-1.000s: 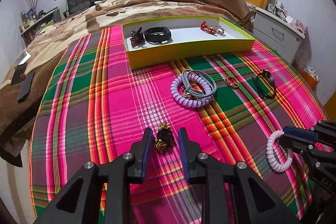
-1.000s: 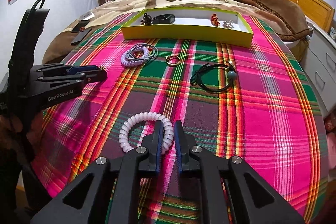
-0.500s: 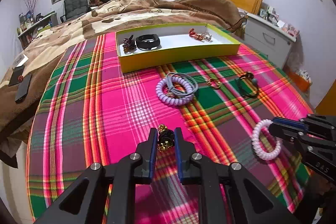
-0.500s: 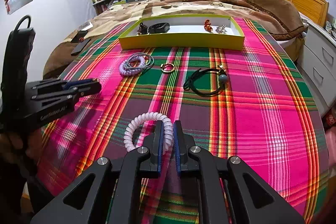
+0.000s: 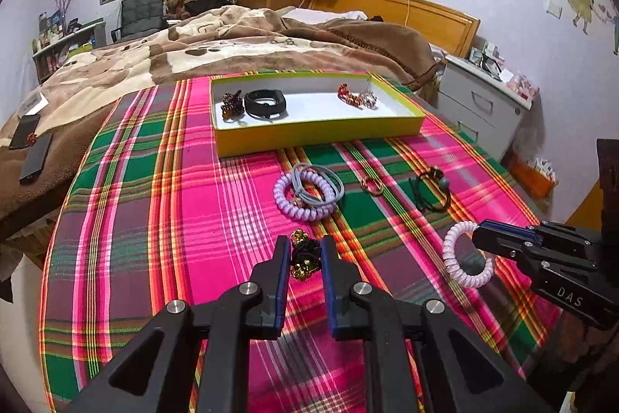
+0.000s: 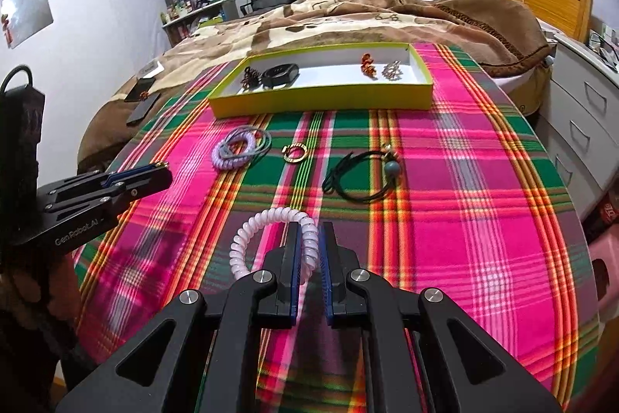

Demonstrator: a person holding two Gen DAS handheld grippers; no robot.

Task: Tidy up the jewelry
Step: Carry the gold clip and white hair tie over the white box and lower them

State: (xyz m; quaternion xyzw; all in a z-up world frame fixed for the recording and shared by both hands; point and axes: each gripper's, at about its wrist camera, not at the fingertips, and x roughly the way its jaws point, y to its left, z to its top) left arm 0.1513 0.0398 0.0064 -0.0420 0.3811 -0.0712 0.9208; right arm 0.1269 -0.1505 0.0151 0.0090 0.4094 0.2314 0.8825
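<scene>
My left gripper [image 5: 305,254] is shut on a black and gold hair clip [image 5: 303,258], held above the plaid cloth. My right gripper [image 6: 308,239] is shut on a pale pink spiral hair tie [image 6: 247,239], also lifted; it shows in the left wrist view [image 5: 460,258] too. A yellow-green tray [image 5: 321,134] at the far side of the table holds a brown clip [image 5: 231,102], a black band [image 5: 266,102], a red piece [image 5: 345,93] and a silver piece [image 5: 367,98].
On the cloth lie a purple spiral tie with grey elastics [image 5: 307,190], a gold ring [image 5: 372,185] and a black cord with a grey bead [image 5: 431,188]. A bed with a brown blanket [image 5: 232,41] lies behind. White drawers [image 5: 479,111] stand at the right.
My left gripper closed on the black and gold clip and lifted it. My right gripper, shut on the pink spiral tie, rose with it. Both views pulled back from the cloth.
</scene>
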